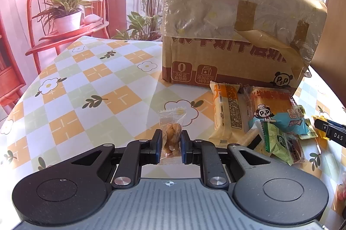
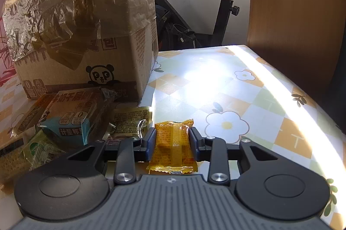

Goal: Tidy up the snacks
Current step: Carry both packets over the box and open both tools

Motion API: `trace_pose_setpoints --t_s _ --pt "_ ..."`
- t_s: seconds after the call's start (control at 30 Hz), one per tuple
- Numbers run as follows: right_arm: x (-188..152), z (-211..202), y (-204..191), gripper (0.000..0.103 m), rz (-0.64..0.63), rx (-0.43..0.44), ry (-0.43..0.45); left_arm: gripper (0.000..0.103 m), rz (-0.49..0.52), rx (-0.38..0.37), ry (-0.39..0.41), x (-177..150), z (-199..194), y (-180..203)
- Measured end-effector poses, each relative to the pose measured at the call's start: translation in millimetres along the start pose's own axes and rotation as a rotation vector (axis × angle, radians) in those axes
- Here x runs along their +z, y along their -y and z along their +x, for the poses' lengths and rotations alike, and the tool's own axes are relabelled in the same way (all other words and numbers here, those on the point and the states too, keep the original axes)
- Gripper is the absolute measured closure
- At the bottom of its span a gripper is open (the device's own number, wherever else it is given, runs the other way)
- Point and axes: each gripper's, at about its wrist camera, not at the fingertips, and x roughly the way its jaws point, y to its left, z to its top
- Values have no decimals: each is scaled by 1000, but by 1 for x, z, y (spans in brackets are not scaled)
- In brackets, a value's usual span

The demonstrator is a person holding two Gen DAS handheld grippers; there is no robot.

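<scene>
My left gripper (image 1: pixel 171 139) is shut on a small clear packet holding a twisted brown dough snack (image 1: pixel 172 135), low over the checked tablecloth (image 1: pixel 86 78). To its right lies a pile of snacks: a cream bar (image 1: pixel 227 111), a panda cake packet (image 1: pixel 274 111) and a green packet (image 1: pixel 274 141). In the right wrist view my right gripper (image 2: pixel 173 132) has its pads against both sides of an orange snack packet (image 2: pixel 172 150) that lies on the cloth. The same pile sits to its left, with the panda cake packet (image 2: pixel 71 119) and a dark printed packet (image 2: pixel 129 119).
A large taped cardboard box (image 1: pixel 227 24) (image 2: pixel 86 35) stands behind the pile. A red chair with a potted plant (image 1: pixel 64 14) is beyond the table's far left edge. An exercise bike (image 2: pixel 183 24) and a wooden panel (image 2: pixel 292 3) stand past the far right edge.
</scene>
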Motion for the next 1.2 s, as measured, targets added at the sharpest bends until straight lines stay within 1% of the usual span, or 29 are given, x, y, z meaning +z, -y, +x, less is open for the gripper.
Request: trace_pose_setpoints --t_s 0.17,0.3,0.37,0.47,0.57,0.63,0.77,0.93,1.0,1.07,1.13,1.2 --pt "0 -9 3 68 3 29 47 84 5 -1 11 1 -5 3" --pt "-1 -16 3 68 -1 54 88 84 16 -9 39 3 -12 4" --pt "0 -18 2 68 -5 53 98 84 18 -9 49 6 -15 4" --pt "3 -25 0 68 -23 27 115 84 24 -9 77 13 -19 4" --pt "9 -37 -3 68 -35 54 151 84 28 -17 114 25 -24 7" --pt "20 -46 -6 69 -44 67 187 84 35 -25 143 38 -28 10" --pt "57 -65 -9 68 -31 111 286 84 46 -52 227 68 -42 17" --pt "118 -78 -26 68 -80 176 386 84 60 -90 326 118 -57 31" --pt "141 -77 -33 68 -94 199 408 84 75 -103 361 141 -58 40" --pt "165 -74 -41 68 -105 224 421 84 96 -108 378 166 -55 49" --pt "185 -66 -48 68 -118 233 413 84 102 -72 390 188 -47 60" --pt "203 -52 -54 68 -132 244 379 84 100 -80 371 210 -34 71"
